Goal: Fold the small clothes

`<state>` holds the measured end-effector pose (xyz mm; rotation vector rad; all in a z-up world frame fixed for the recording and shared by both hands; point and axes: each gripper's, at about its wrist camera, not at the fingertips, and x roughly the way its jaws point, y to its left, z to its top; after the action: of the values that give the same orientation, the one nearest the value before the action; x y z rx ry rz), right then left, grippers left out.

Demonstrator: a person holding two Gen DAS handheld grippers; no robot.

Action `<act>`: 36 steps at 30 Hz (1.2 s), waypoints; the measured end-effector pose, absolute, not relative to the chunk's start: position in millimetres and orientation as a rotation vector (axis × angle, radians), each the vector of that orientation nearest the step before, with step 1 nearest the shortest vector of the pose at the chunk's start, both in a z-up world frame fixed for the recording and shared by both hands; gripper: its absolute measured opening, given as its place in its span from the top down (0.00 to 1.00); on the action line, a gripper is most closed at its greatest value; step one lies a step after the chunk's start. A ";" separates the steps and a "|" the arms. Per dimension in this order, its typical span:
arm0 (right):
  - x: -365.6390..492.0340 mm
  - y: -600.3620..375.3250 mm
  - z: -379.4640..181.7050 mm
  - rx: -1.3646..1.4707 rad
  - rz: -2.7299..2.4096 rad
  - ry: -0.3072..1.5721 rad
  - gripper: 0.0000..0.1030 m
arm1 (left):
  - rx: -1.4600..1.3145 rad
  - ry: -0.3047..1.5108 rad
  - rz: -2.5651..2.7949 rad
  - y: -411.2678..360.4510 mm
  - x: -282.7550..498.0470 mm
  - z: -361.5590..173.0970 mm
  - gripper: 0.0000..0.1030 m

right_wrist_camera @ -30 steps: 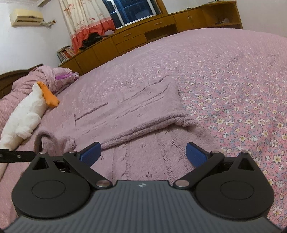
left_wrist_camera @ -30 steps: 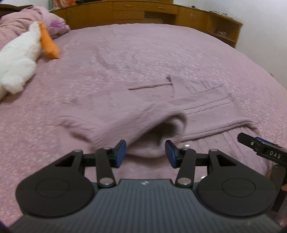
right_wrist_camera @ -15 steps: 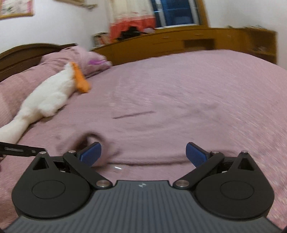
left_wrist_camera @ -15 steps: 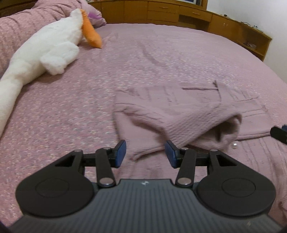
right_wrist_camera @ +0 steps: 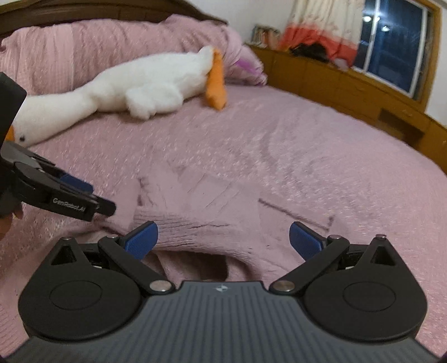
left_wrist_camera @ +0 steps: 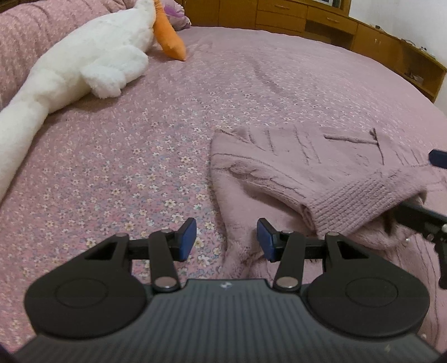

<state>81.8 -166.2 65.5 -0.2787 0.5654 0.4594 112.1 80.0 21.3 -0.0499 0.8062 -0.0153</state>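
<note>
A small mauve knitted sweater lies partly folded on the pink flowered bedspread, a ribbed cuff folded over on top. My left gripper is open and empty, its fingers straddling the sweater's near left edge. My right gripper is open wide and empty just above the ribbed cuff, and part of it shows at the right edge of the left wrist view. The left gripper also shows at the left of the right wrist view.
A long white plush goose with an orange beak lies at the far left by the pink pillows. Wooden cabinets run along the far side of the bed. A curtained window is beyond.
Both grippers have swung left around the sweater, so the goose now fills more of each view. The sleeve lies folded over the body. Both jaws stay open.
</note>
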 end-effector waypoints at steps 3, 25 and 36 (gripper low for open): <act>92.8 -159.8 57.6 -0.282 0.508 0.602 0.16 | -0.064 0.795 -0.021 82.3 113.6 13.0 0.52; 69.8 -329.8 26.6 0.315 -0.031 0.604 0.44 | -0.038 0.736 -0.042 79.5 110.2 -6.1 0.49; 158.6 -237.2 37.5 0.044 0.119 0.730 0.34 | -0.042 0.735 -0.069 82.5 113.2 -7.1 0.49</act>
<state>158.6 -237.2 37.5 0.0440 0.7299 0.1191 113.2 82.5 -7.1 -0.0424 0.7350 -0.0691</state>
